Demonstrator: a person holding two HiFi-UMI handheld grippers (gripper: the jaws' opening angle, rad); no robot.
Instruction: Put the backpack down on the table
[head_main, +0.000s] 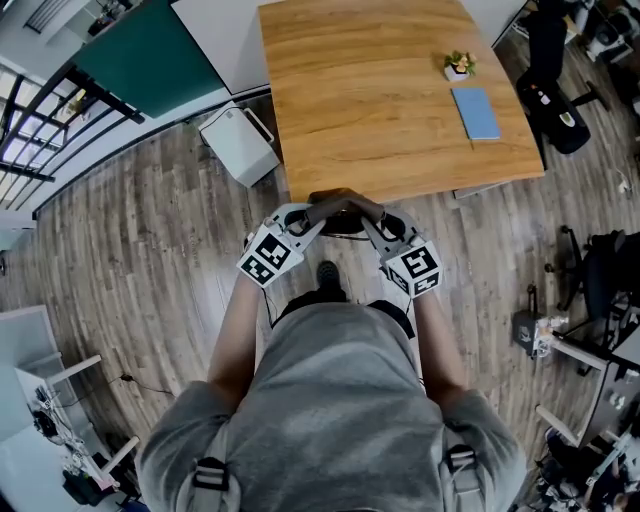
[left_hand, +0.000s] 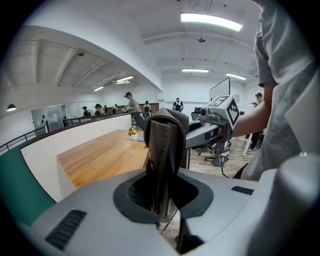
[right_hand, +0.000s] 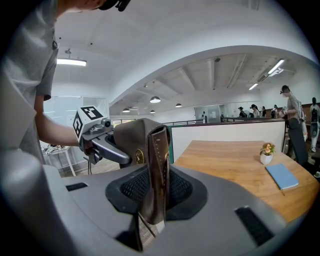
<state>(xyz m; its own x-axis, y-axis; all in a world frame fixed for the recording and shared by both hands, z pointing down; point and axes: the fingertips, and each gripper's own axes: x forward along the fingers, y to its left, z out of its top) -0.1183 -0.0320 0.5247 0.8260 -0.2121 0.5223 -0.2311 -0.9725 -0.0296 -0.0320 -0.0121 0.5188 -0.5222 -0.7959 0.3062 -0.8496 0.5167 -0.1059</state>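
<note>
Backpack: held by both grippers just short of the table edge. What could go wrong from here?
1. The left gripper and right gripper each pinch only a thin leather fold of the backpack; it may slip out.
2. It is held at the near edge of the table and could catch there or land half off.
3. Pushed far, it might hit the notebook.

Bright, even light from ceiling strip lights (left_hand: 210, 21) — shadows soft. Gripper views heavily fisheye, corners black, near foreground slightly soft. Head view sharp at centre — floorboards (head_main: 130, 250) bow toward the edges.
</note>
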